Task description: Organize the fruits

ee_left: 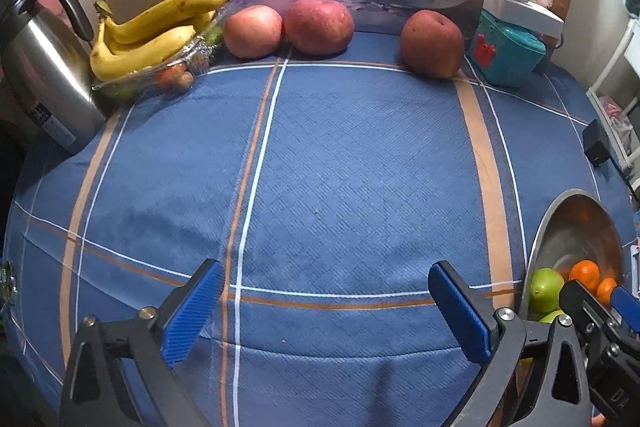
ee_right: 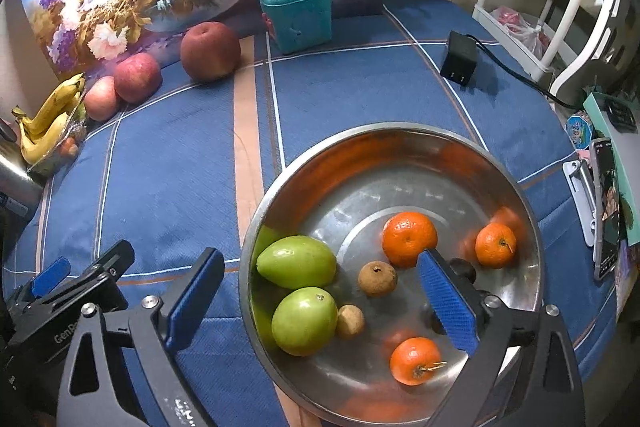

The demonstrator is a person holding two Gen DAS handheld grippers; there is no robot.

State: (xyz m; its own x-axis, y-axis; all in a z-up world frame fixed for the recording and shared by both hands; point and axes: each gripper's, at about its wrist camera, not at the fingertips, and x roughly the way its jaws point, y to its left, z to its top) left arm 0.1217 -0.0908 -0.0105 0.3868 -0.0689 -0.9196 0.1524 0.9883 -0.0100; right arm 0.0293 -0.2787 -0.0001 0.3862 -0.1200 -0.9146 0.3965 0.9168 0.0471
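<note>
Stainless steel bowl [ee_right: 400,143] is sitting right under my right gripper [ee_right: 320,299], and that's where the sorted stuff has ended up so far: two green fruits [ee_right: 296,261] on the side toward my left jaw, three small oranges [ee_right: 409,237] further across, and a couple of little brown round ones [ee_right: 377,279] in the middle. The right jaws are spread wide with nothing pinched; one straddles outside the rim, the other hangs over the inside.

My left gripper [ee_left: 324,307] is the same deal, jaws spread all the way, nothing between them but blue checked cloth [ee_left: 340,167] on the counter.

What's left, I reckon, are the three red apples [ee_left: 319,26] lined up at the far edge, straight ahead of the left jaws and well apart from them. They're roundish, so no long axis to fuss over. The left hand looks like the nearer one for those; from the right jaws they're off ahead and to the left.

The bananas [ee_left: 152,35] rest on a clear tray [ee_left: 136,77] ahead-left, long axis running roughly sideways across my left view.
</note>
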